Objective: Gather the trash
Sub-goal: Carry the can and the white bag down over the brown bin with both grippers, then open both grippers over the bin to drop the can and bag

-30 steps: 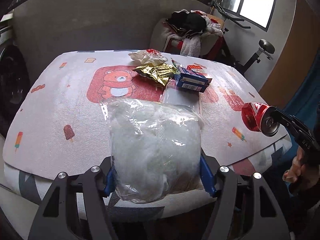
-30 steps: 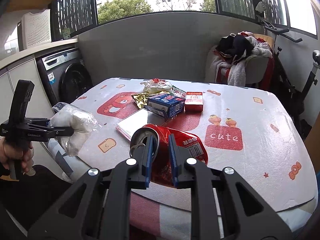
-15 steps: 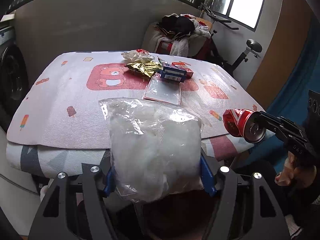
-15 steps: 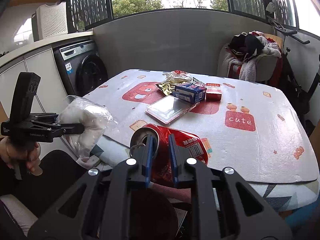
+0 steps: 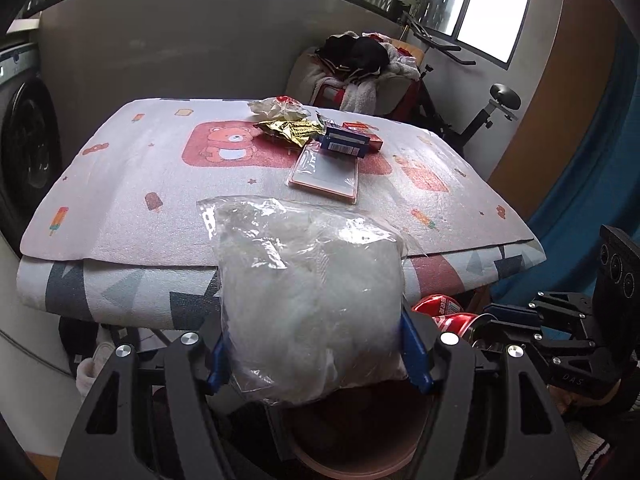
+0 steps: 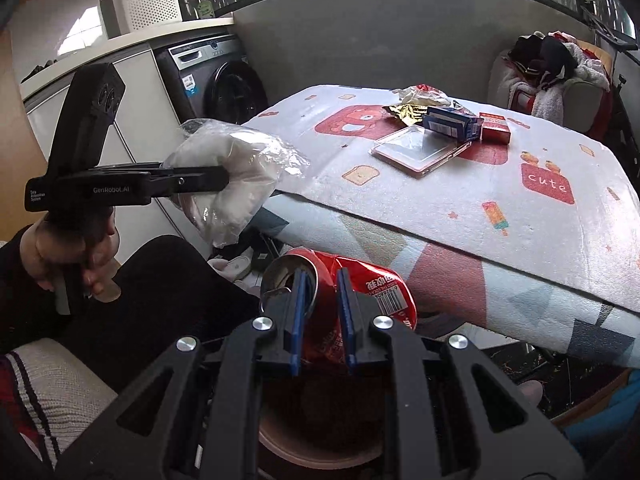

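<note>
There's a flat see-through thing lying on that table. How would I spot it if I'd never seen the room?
Find the table under the white cartoon-print tablecloth with the red bear patch. Near its middle, just in front of the dark blue cardboard box, lies a flat clear plastic case with a pink rim. It is the only glossy, see-through, thin item there; its neighbours are boxes and crumpled wrappers.

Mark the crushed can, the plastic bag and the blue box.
crushed can (image 6: 374, 286), right wrist view, barcode side.
plastic bag (image 5: 310, 300), left wrist view, white middle.
blue box (image 5: 346, 145), left wrist view, barcode face.
</note>
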Tool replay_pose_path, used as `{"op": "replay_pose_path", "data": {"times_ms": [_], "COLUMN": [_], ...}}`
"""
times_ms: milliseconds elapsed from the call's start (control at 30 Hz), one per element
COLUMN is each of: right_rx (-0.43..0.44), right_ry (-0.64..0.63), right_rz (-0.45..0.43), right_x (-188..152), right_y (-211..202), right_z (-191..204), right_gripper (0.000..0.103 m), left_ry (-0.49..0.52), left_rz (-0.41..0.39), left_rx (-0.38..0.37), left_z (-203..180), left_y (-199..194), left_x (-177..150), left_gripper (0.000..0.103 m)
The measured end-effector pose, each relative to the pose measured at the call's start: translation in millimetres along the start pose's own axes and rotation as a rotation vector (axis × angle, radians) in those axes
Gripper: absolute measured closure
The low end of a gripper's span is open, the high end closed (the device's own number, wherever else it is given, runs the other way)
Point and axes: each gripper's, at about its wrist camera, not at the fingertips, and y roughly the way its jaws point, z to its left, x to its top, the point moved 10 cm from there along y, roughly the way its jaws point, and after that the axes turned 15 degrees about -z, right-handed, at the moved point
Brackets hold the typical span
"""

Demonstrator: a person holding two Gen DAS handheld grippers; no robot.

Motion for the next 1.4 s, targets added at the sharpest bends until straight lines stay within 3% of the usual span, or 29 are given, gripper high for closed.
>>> {"op": "replay_pose_path", "data": {"times_ms": [233, 600, 800, 867, 1033, 1133, 1267, 1400], "right_rx": [0.046, -0.017, -0.059, -0.082, -0.167, -0.216, -0.27, -0.294], "right_ry": [0.074, 0.166, 0.174, 0.149, 0.069, 0.002, -0.087, -0.108], "right_rz": [0.125, 0.188, 0.157, 0.117, -0.029, -0.118, -0.171, -0.147], "right_x": [-30, -45, -38, -27, 11, 28, 30, 18], "right_y": [29, 46, 41, 35, 13, 0, -3, 2], "right_z": [-4, -30, -41, -47, -69, -84, -97, -101], "right_gripper": [0.084, 0.08, 0.062, 0.042, 0.011, 0.006, 0.006, 0.006], "left_ry": [-0.012, -0.005, 0.015, 0.019, 0.034, 0.059, 0.082, 0.109], "left_rz": [0.013, 0.029, 0.023, 0.021, 0.007, -0.002, 0.005, 0.015], "left_rx": [-0.003, -0.043, -0.082, -0.094, -0.121, -0.135, -0.16, -0.194], "left_z": [4, 1, -4, -6, -11, -15, -23, -33], "left_y": [6, 16, 18, 18, 18, 21, 27, 31], "left_x": [-6, -21, -30, -31, -29, -31, -37, -44], "left_gripper": [0.037, 0.037, 0.037, 0.037, 0.036, 0.036, 0.036, 0.035]}}
